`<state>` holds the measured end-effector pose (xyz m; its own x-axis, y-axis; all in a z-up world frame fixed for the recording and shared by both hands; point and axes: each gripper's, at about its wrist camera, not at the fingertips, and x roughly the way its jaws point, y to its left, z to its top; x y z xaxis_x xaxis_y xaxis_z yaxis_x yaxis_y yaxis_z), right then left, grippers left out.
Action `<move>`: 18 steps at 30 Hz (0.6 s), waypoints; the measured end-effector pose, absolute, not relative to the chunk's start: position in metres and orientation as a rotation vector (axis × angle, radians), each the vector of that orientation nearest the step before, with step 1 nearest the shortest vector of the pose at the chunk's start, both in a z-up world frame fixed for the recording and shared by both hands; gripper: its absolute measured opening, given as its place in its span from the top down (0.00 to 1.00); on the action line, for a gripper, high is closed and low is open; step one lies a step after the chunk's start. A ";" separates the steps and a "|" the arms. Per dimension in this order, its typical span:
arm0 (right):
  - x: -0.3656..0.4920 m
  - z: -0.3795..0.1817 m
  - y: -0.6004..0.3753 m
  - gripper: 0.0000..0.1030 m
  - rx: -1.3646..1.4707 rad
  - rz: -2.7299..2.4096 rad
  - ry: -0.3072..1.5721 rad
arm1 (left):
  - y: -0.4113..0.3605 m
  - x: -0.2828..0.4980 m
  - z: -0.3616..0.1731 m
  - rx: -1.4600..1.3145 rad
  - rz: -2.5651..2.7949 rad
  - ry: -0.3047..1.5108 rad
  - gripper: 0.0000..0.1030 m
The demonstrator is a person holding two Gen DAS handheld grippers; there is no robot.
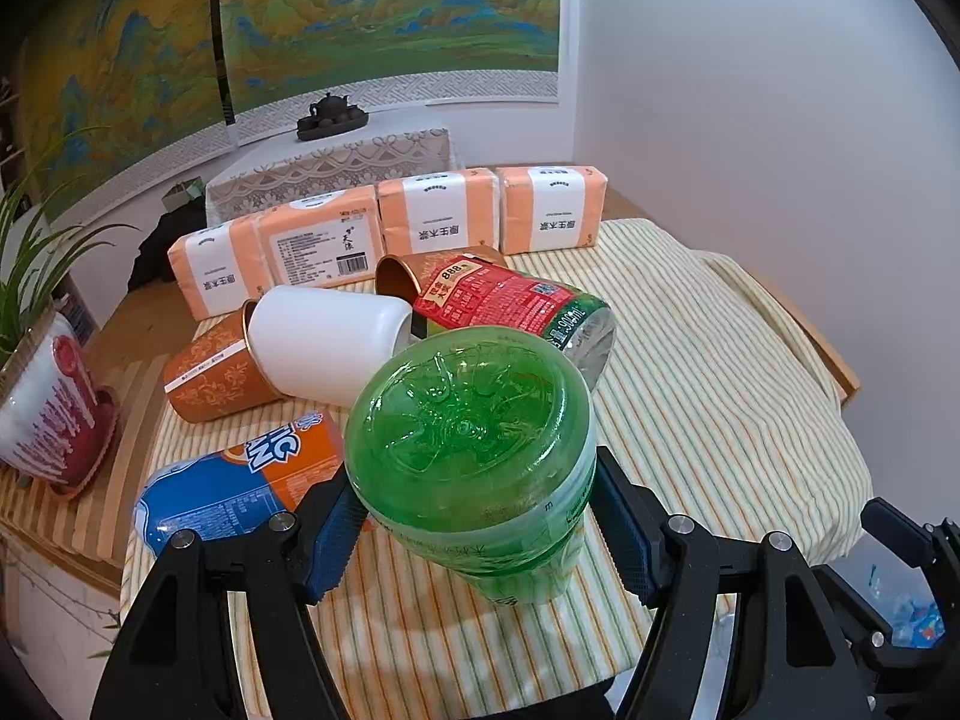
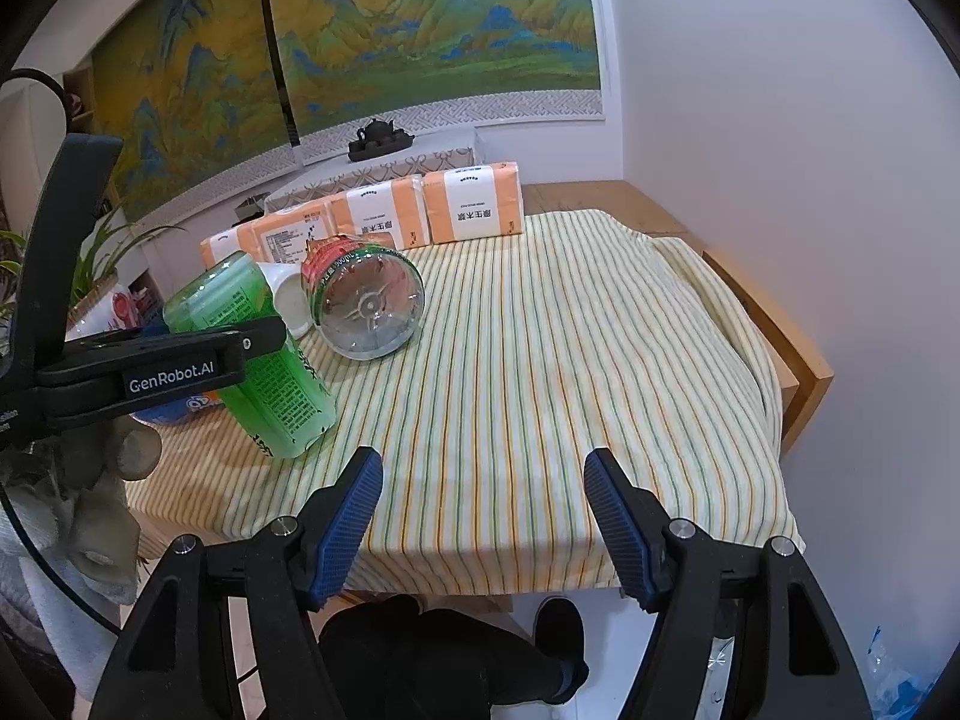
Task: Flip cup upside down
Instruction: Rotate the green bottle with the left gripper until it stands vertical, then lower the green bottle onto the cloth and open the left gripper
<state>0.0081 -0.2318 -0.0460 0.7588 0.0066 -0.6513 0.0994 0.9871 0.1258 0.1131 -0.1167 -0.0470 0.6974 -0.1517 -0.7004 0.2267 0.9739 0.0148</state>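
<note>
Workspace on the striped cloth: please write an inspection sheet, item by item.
Surface: yellow striped cloth covering a wooden table.
Job's things: green plastic bottle-cup, closed base up, tilted.
Clutter: white cup, orange patterned paper cup, red-labelled clear bottle and blue-orange bottle, all lying; four orange tissue packs.
Grippers: left gripper clamps the green one; right gripper open, empty.
Cables: nothing seen.
Surroundings: landscape painting, potted plant.

The green bottle (image 1: 474,456) is glossy clear plastic; the tablecloth (image 2: 540,372) is matt striped cloth; the table edge (image 2: 804,372) is smooth wood.
</note>
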 end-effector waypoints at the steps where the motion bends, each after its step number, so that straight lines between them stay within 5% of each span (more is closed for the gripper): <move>1: 0.008 -0.046 -0.232 0.36 0.157 -0.050 0.709 | -0.117 0.113 -0.047 0.104 -0.214 0.771 0.29; 18: 0.011 -0.047 -0.233 0.36 0.164 -0.050 0.716 | -0.123 0.115 -0.050 0.089 -0.276 0.760 0.28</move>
<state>0.0110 -0.2335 -0.0470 0.7541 0.0103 -0.6566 0.1016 0.9860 0.1321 0.1151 -0.1226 -0.0500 0.6904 -0.2147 -0.6908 0.2784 0.9603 -0.0201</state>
